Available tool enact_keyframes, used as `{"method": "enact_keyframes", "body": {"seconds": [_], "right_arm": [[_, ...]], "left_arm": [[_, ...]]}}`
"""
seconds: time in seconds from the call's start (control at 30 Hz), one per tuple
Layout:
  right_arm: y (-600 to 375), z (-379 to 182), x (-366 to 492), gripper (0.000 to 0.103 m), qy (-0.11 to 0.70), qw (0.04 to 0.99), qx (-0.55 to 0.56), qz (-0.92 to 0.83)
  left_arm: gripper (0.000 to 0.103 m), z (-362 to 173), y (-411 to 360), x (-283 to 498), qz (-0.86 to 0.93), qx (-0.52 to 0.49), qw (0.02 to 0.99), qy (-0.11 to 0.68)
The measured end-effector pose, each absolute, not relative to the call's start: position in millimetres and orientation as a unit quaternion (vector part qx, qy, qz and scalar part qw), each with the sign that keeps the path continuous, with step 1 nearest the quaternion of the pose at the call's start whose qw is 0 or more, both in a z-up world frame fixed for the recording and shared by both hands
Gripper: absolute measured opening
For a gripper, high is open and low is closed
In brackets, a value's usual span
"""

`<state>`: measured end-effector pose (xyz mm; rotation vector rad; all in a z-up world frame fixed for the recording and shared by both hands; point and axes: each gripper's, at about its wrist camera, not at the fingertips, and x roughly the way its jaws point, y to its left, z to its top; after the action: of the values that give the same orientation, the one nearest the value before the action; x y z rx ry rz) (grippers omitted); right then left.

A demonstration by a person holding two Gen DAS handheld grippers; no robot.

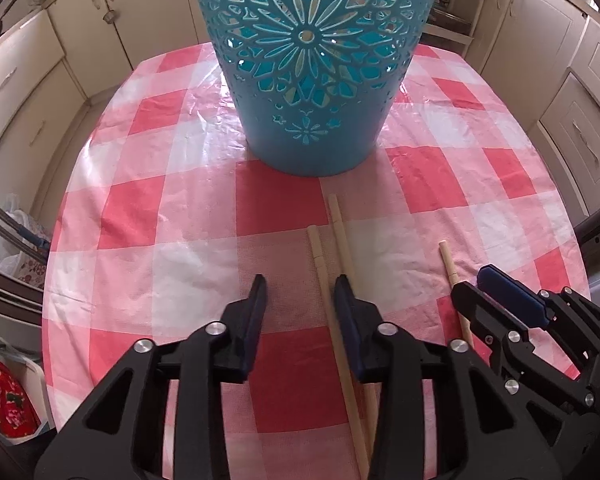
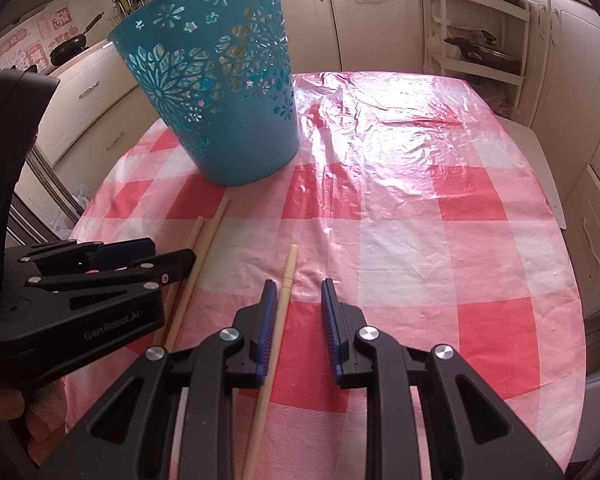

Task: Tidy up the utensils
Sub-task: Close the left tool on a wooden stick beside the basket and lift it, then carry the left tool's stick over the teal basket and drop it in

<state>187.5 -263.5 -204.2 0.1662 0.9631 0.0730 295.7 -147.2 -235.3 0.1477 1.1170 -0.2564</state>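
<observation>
A round table wears a red and white checked cloth (image 1: pixel 172 216) with shiny clear plastic over it. At the far side of the table stands a tall blue basket (image 1: pixel 312 64) with flower shapes cut through its wall. Three wooden chopsticks lie flat on the cloth, near the basket's foot. Two of them lie close side by side: the longer-looking chopstick (image 1: pixel 342 248) reaches almost to the basket, and the second chopstick (image 1: pixel 318 258) lies just left of it. The third chopstick (image 1: pixel 452 276) lies apart, off to the right. The left gripper (image 1: pixel 302 280) is low over the pair with its jaws apart; the second chopstick runs between the fingers, close to the right one, and nothing is squeezed. The right gripper (image 2: pixel 299 284) is low over the third chopstick with its jaws apart too. That stick lies just beside its left finger, and I cannot tell if it touches. Cream kitchen cupboards (image 2: pixel 384 16) stand behind the table.
</observation>
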Motion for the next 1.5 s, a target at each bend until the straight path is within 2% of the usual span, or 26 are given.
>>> {"method": "enact_keyframes", "body": {"seconds": [0.03,0.07,0.13,0.3,0.5,0.7,0.93,1.2,1.5], "right_arm": [[-264,-204,188,0.023,0.462,0.883,0.079,0.035],[-263,-204,188,0.023,0.462,0.883,0.078,0.035],[-263,-205,188,0.023,0.46,0.884,0.075,0.035],[-261,-205,186,0.023,0.457,0.886,0.069,0.036],[-260,-205,186,0.024,0.457,0.886,0.069,0.035],[-256,-205,185,0.029,0.454,0.888,0.063,0.036],[-256,-205,185,0.029,0.454,0.888,0.067,0.038],[-258,-205,186,0.033,0.454,0.887,0.071,0.045],[-252,-205,187,0.039,0.454,0.888,0.057,0.047]], "left_arm": [[0.014,-235,-148,296,-0.126,0.07,0.837,0.528],[0.007,-235,-149,296,-0.135,0.071,0.834,0.53],[0.005,-234,-151,296,-0.146,0.077,0.831,0.532],[0.005,-220,-131,296,-0.161,0.052,0.833,0.528],[0.005,-152,-77,291,-0.175,-0.016,0.867,0.466],[0.005,-54,-57,304,-0.204,-0.083,0.915,0.337],[0.005,8,-88,334,-0.198,-0.095,0.951,0.216],[0.005,7,-128,386,-0.135,-0.077,0.975,0.159],[0.005,-54,-146,406,-0.12,-0.039,0.971,0.201]]}}
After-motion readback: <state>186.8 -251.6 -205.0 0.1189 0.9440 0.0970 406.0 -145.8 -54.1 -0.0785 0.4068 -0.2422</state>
